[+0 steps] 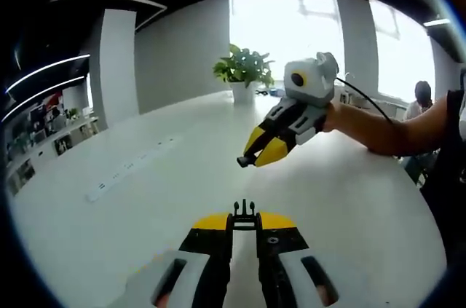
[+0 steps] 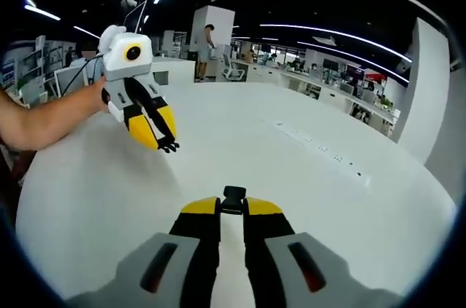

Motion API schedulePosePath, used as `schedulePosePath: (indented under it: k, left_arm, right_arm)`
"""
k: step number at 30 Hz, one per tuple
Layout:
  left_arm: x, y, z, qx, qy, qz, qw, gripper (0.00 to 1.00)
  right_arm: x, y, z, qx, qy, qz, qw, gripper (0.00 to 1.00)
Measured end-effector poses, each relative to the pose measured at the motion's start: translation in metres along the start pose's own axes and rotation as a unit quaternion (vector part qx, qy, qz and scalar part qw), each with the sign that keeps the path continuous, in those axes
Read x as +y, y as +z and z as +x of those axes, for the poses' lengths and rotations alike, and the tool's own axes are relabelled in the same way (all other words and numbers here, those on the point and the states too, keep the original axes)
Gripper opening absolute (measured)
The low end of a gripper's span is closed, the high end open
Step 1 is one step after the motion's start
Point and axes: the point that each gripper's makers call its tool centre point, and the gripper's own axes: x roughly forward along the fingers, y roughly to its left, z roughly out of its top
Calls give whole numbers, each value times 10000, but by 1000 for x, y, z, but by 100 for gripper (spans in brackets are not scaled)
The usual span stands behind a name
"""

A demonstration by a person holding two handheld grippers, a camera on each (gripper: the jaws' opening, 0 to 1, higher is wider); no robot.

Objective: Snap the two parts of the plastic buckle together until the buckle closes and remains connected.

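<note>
— Now, left gripper [image 1: 245, 215]: jaws closed on the pronged buckle half [image 1: 245, 211], black prongs poking out past the yellow tips, held up over the white table [image 1: 145, 199].

— And over there, right gripper [image 1: 249, 159] coming in from the right, up in the air, a forearm [image 1: 386, 129] behind it. Pinched shut on something small and black at the tips.

— From its own side: right gripper [image 2: 233, 204] clamped on the socket buckle half [image 2: 234, 199], a black block squeezed between the yellow tips.

— Left gripper [image 2: 169, 146] seen far left, prongs [image 2: 170, 147] sticking out. Two halves well apart, both off the table [image 2: 320, 191].

— Potted plant [image 1: 243, 73] at the far edge, by the bright window [image 1: 291, 38].
</note>
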Motion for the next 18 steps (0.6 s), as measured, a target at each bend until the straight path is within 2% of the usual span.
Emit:
schedulePosePath:
  k: [4, 11, 18]
  left_arm:
    - [-5, -4, -2, 29, -22, -18, 10000, 10]
    - [-13, 0, 1, 40, -98, 61, 9999, 10]
    - [-9, -3, -1, 66, -79, 31, 9999, 10]
  right_arm:
    - [1, -2, -2, 55, -19, 46, 10000, 9]
    - [7, 0, -10, -10, -5, 48, 10000, 9]
    - [7, 0, -9, -4, 10, 34, 10000, 9]
